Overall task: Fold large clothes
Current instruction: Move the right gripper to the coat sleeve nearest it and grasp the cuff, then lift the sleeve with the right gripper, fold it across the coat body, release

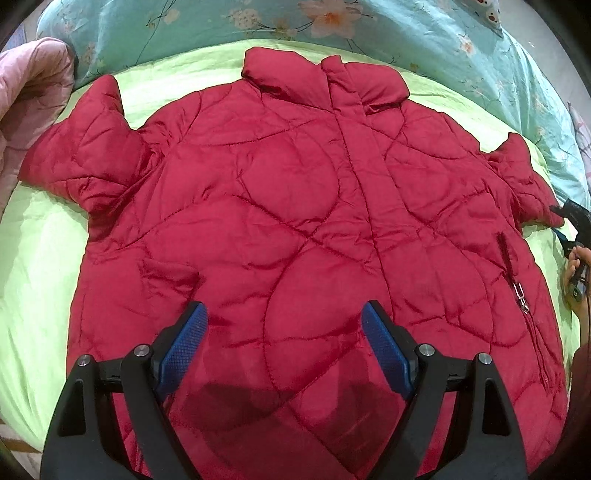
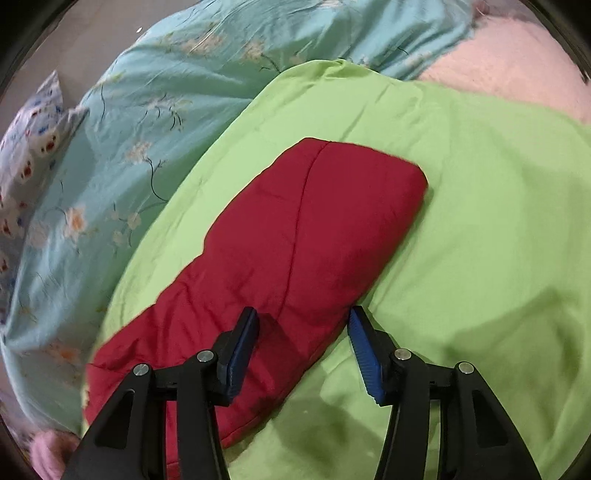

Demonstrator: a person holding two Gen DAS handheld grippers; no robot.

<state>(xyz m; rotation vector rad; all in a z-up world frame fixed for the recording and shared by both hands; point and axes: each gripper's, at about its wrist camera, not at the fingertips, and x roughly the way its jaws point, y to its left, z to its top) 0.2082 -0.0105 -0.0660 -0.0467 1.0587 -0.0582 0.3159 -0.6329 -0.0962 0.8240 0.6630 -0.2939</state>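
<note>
A red quilted jacket (image 1: pixel 288 221) lies front-up and spread flat on a lime green sheet (image 1: pixel 33 295), collar at the far side and both sleeves out to the sides. My left gripper (image 1: pixel 284 317) is open and empty, hovering over the jacket's lower middle. The right wrist view shows one red sleeve (image 2: pixel 295 251) lying on the green sheet (image 2: pixel 480 221). My right gripper (image 2: pixel 303 325) is open around the sleeve's near part, its left finger over the fabric and its right finger at the sleeve's edge. The right gripper also shows at the left wrist view's right edge (image 1: pixel 572 229), beside the right sleeve cuff.
A teal floral duvet (image 1: pixel 424 33) lies behind the green sheet. A pink blanket (image 1: pixel 26 110) is bunched at the far left. A printed pillow (image 2: pixel 26 147) lies beyond the duvet. A zip pull (image 1: pixel 519 291) hangs at the jacket's right pocket.
</note>
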